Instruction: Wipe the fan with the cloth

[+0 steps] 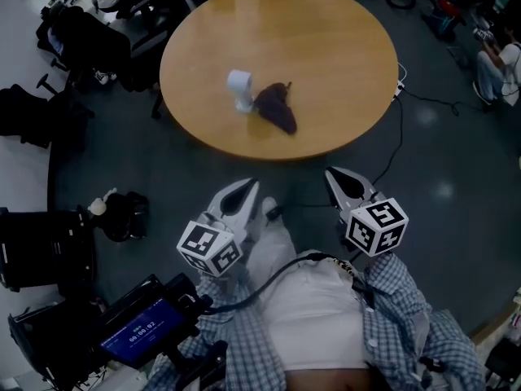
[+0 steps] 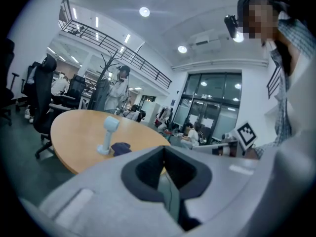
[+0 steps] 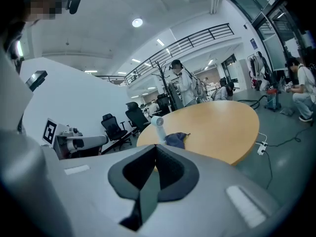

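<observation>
The person holds both grippers out ahead of the torso (image 1: 313, 316), side by side and apart, tips aimed forward and a little downward. The left gripper (image 1: 244, 189) has its jaws pressed together with nothing between them. The right gripper (image 1: 337, 177) is likewise closed and empty. The left marker cube (image 1: 210, 249) and the right marker cube (image 1: 376, 226) sit at the rear of the grippers, nearest the body. Checked sleeves (image 1: 400, 301) cover both arms, which stay close to the sides.
</observation>
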A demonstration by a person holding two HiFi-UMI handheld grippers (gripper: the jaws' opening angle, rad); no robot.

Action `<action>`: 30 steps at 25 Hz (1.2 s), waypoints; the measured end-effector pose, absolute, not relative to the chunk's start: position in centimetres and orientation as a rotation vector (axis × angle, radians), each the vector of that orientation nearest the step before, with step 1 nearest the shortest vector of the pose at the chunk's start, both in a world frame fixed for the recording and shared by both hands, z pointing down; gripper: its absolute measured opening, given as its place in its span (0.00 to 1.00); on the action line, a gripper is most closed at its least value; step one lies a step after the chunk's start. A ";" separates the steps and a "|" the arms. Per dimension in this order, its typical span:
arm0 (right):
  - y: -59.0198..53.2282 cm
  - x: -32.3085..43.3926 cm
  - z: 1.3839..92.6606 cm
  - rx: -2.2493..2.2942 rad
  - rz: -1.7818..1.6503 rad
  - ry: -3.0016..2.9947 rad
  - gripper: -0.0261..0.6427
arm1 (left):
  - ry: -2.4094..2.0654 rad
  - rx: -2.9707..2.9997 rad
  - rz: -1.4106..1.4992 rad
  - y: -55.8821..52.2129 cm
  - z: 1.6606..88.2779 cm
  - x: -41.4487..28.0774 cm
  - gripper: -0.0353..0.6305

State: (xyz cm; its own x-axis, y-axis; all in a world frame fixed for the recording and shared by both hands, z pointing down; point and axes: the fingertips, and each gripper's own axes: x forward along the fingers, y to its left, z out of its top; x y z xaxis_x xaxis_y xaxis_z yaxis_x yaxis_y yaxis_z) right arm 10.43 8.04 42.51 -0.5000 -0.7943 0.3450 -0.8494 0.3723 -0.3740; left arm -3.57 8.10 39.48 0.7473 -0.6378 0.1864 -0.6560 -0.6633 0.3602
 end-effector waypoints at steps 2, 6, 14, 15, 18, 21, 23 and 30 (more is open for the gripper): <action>5.3 9.7 42.2 1.522 0.775 -2.504 0.04 | -0.967 2.547 0.084 5.4 39.8 -4.1 0.05; 0.2 7.9 41.3 1.555 0.753 -2.494 0.04 | -0.931 2.585 0.156 0.4 40.2 -5.4 0.05; -5.2 5.5 42.2 1.542 0.786 -2.447 0.04 | -0.918 2.598 0.213 -5.8 42.8 -5.7 0.05; -5.4 5.5 42.6 1.534 0.796 -2.436 0.04 | -0.928 2.593 0.227 -6.3 43.4 -5.7 0.05; -5.9 5.7 44.2 1.499 0.834 -2.396 0.04 | -1.020 2.545 0.265 -8.1 45.1 -5.9 0.05; -6.5 5.6 45.7 1.463 0.888 -2.369 0.04 | -1.095 2.527 0.340 -9.9 47.3 -6.6 0.10; -7.0 5.6 46.4 1.428 0.899 -2.359 0.04 | -1.134 2.549 0.409 -11.0 49.2 -6.7 0.17; -8.0 6.1 48.9 1.346 0.934 -2.329 0.04 | -1.258 2.590 0.499 -15.1 52.8 -5.2 0.33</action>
